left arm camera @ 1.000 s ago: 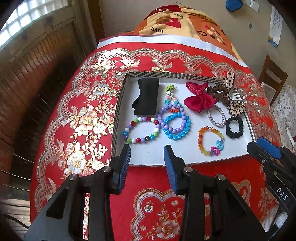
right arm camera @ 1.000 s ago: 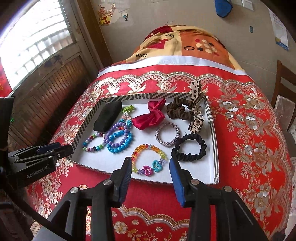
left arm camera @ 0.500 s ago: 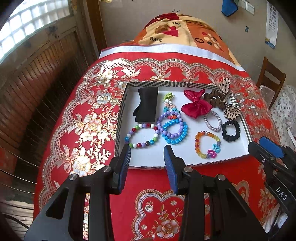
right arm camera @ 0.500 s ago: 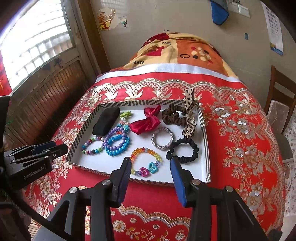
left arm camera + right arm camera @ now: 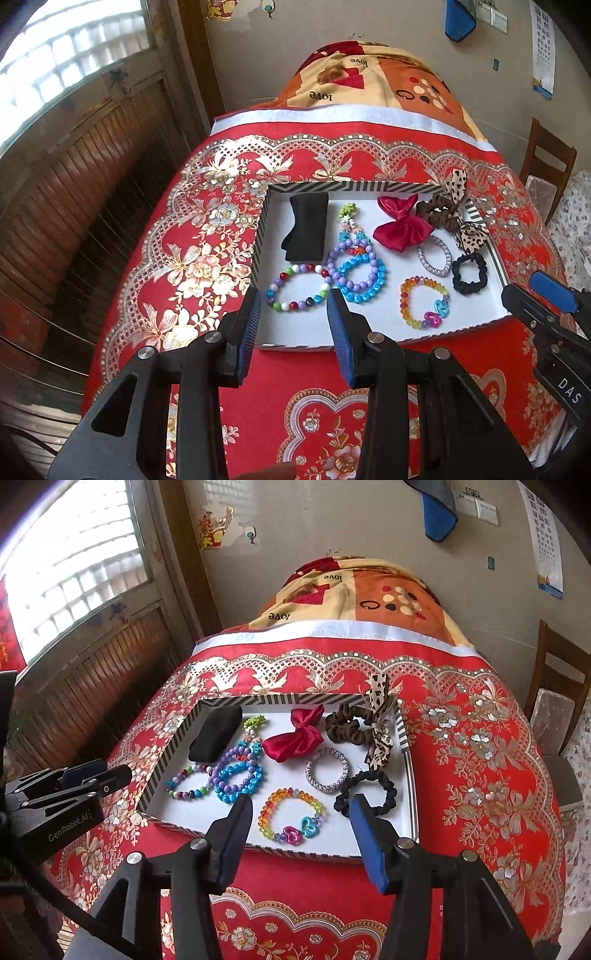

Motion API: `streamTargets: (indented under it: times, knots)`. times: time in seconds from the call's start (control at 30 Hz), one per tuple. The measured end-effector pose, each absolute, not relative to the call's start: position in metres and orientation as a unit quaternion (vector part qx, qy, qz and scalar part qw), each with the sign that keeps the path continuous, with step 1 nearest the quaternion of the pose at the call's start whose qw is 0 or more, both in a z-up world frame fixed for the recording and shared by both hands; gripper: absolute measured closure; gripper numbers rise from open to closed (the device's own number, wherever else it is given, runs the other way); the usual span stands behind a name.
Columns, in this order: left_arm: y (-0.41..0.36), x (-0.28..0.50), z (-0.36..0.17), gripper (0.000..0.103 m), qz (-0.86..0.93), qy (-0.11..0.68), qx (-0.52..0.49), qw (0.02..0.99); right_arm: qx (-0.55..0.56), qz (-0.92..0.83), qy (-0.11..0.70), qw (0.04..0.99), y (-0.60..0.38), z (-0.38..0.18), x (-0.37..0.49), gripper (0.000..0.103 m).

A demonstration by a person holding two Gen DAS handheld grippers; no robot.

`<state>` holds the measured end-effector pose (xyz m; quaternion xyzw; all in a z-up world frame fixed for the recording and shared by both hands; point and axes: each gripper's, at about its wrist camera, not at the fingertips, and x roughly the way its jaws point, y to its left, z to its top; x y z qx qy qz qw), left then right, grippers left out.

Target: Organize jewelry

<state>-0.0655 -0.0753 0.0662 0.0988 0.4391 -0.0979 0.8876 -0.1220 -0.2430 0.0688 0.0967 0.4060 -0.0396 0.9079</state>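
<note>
Just tray (image 5: 259, 236) — bracelets, scrunchies, bow (image 5: 400, 225)

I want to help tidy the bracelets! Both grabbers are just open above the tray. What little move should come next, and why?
Probably lower the right gripper onto the rainbow bracelet. Its jaws are open and empty, and that bracelet lies alone right ahead of them near the tray's front edge, touching nothing else, so it looks the easiest first pick.
</note>
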Motion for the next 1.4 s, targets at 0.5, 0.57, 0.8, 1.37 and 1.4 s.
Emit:
streamTargets:
  times: [0.5, 0.57, 0.8, 1.37, 1.4]
  knots:
    - [-0.073, -0.058, 0.062, 0.067, -0.096, 0.443, 0.094, 0.887, 0.088, -0.043, 0.41, 0.907, -0.245, 0.067, -0.116, 0.05]
    - [-0.073, -0.057, 0.062, 0.067, -0.095, 0.442, 0.093, 0.887, 0.088, -0.042, 0.41, 0.907, -0.246, 0.067, -0.114, 0.05]
    - [-0.073, -0.057, 0.062, 0.067, -0.096, 0.443, 0.094, 0.887, 0.087, -0.039, 0.413, 0.906, -0.246, 0.065, -0.111, 0.049]
    - [-0.073, -0.055, 0.058, 0.067, -0.092, 0.442, 0.098, 0.887, 0.085, -0.035, 0.417, 0.904, -0.245, 0.061, -0.108, 0.049]
    - [-0.074, -0.056, 0.058, 0.067, -0.092, 0.442, 0.099, 0.887, 0.085, -0.035, 0.417, 0.904, -0.245, 0.061, -0.108, 0.049]
